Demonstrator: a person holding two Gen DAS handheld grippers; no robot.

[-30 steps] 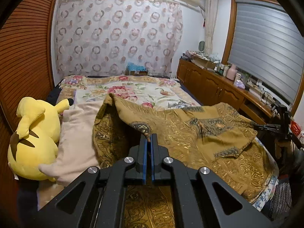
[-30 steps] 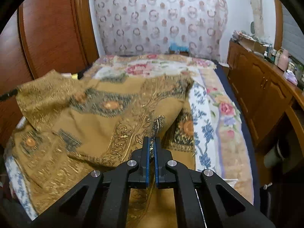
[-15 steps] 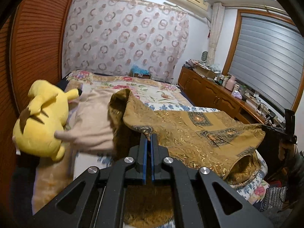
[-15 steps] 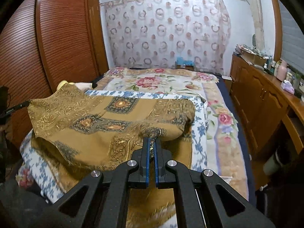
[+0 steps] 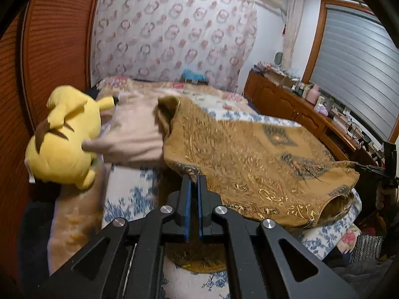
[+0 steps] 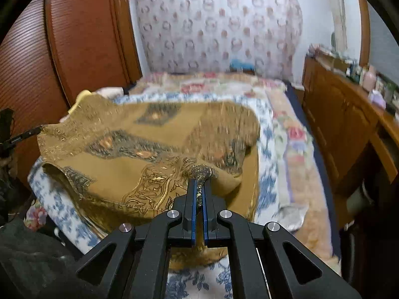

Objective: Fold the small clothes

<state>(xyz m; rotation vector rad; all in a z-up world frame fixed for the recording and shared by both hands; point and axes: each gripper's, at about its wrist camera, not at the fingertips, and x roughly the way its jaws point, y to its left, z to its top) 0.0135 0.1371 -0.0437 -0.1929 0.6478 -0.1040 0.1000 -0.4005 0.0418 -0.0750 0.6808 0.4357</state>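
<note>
Garment point(image 5: 251, 159) stretches crosswise over the bed point(image 5: 129, 186), both grippers clamping it.

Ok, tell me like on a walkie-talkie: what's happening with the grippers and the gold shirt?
Left gripper shut on gold shirt. Right gripper shut on it too. Shirt partly lifted over bed. Yellow plush toy close beside.

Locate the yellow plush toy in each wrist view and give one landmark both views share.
Left wrist: yellow plush toy at left, beside the beige cloth.
Right wrist: only a yellow sliver behind the gold garment; identity uncertain.
Shared landmark: ring-patterned curtain.
</note>
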